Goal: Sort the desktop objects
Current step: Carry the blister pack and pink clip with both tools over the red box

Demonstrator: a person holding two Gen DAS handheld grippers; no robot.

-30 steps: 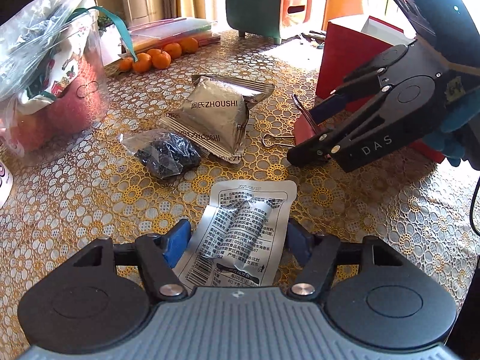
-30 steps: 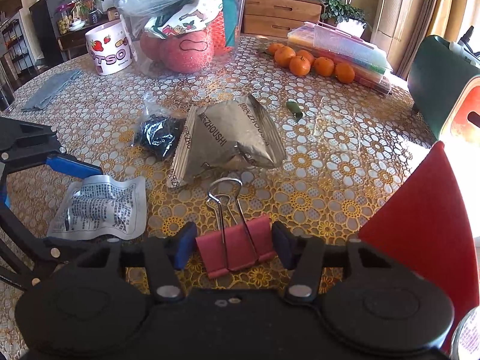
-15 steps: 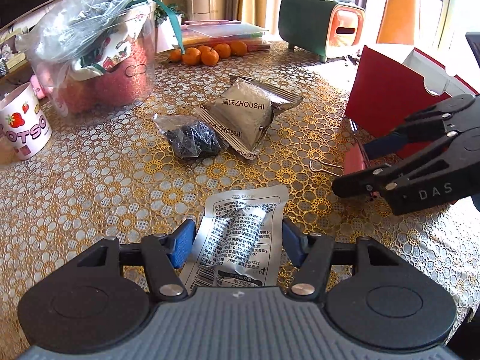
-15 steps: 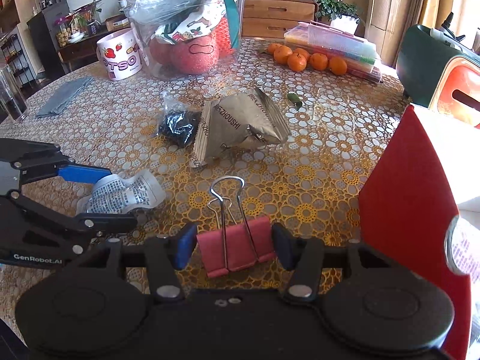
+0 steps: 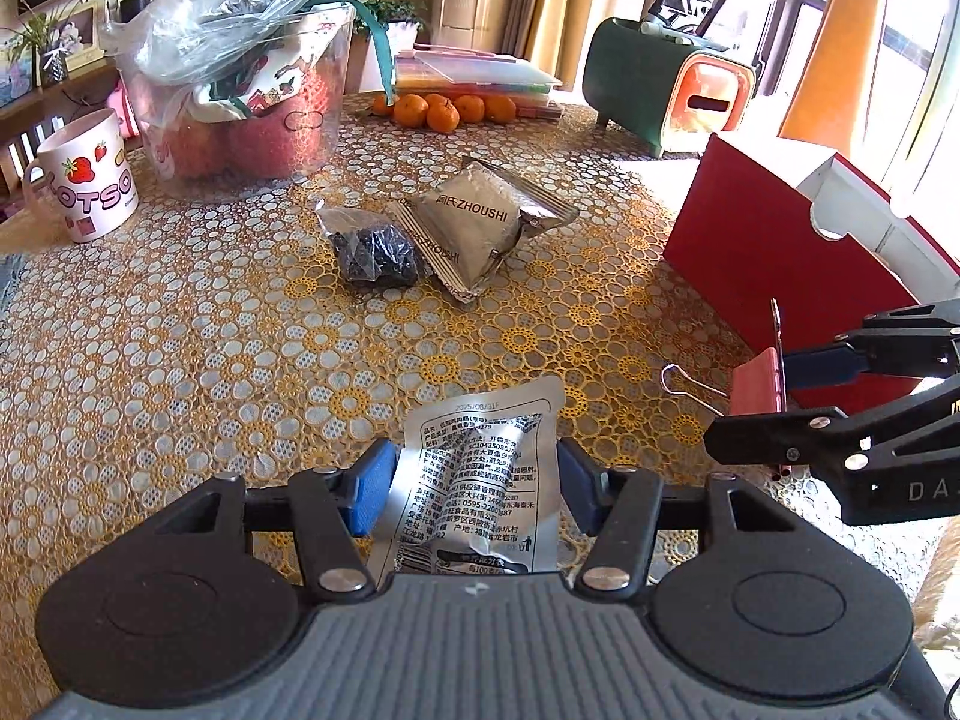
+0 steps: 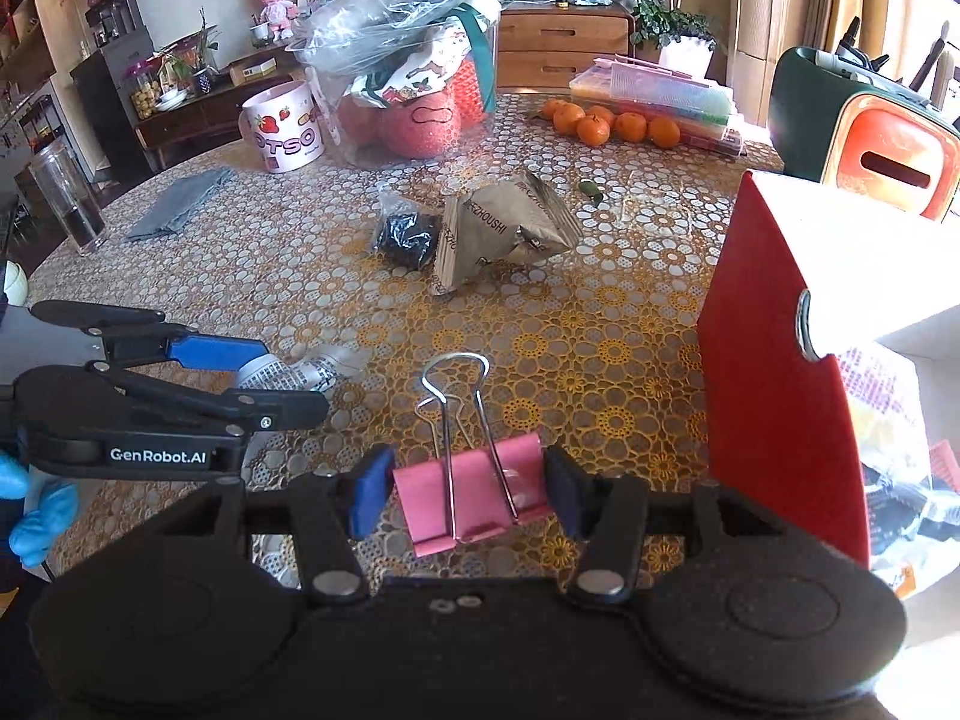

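Both loads rode higher off the patterned tablecloth point(image 5: 198, 324) than a second before. Left gripper point(image 5: 474, 489) closing narrower onto silver foil sachet point(image 5: 480, 480), now crumpled. Right gripper point(image 6: 467, 495) unchanged, clamped on pink binder clip point(image 6: 474, 498), nearer red box point(image 6: 774, 396).

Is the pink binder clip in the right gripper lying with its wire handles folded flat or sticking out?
Sticking out. The pink binder clip sits between the right gripper's pads, both wire handles pointing forward, away from the camera.

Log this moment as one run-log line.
left gripper: fingers closing on silver sachet | right gripper: holding pink binder clip | red box: right of clip
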